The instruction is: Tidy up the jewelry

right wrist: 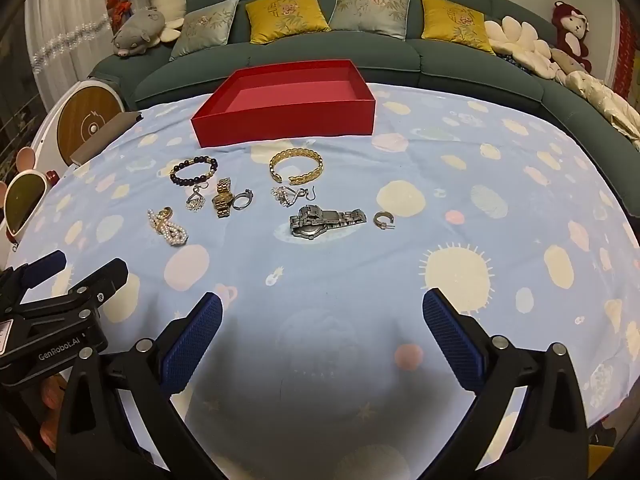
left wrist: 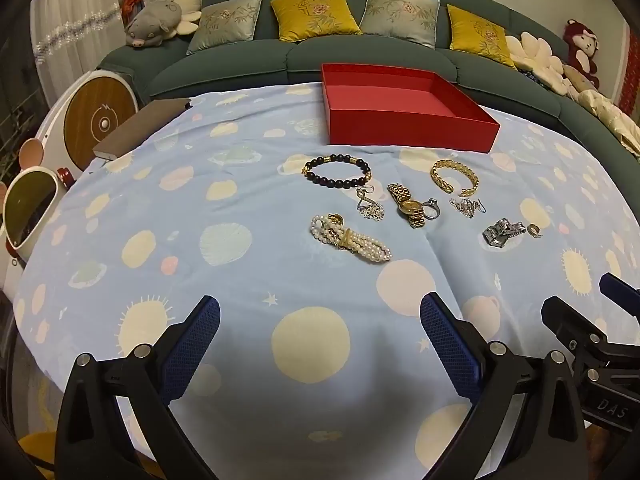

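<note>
An empty red box (left wrist: 404,120) (right wrist: 288,120) stands at the back of the blue patterned tablecloth. In front of it lie a dark bead bracelet (left wrist: 336,170) (right wrist: 195,171), a gold cuff (left wrist: 454,178) (right wrist: 296,168), a gold watch (left wrist: 408,205) (right wrist: 223,199), a pearl bracelet (left wrist: 350,236) (right wrist: 168,226), a silver watch (left wrist: 502,232) (right wrist: 324,220), a ring (right wrist: 242,200), a small hoop (right wrist: 383,220) and silver pendants (left wrist: 370,206) (right wrist: 288,195). My left gripper (left wrist: 320,340) and right gripper (right wrist: 322,338) are both open and empty, near the front edge, well short of the jewelry.
A green sofa (right wrist: 440,56) with cushions and plush toys runs behind the table. A brown book (left wrist: 140,128) lies at the table's back left. A round white appliance (left wrist: 96,120) stands left of the table. Each gripper shows at the edge of the other's view.
</note>
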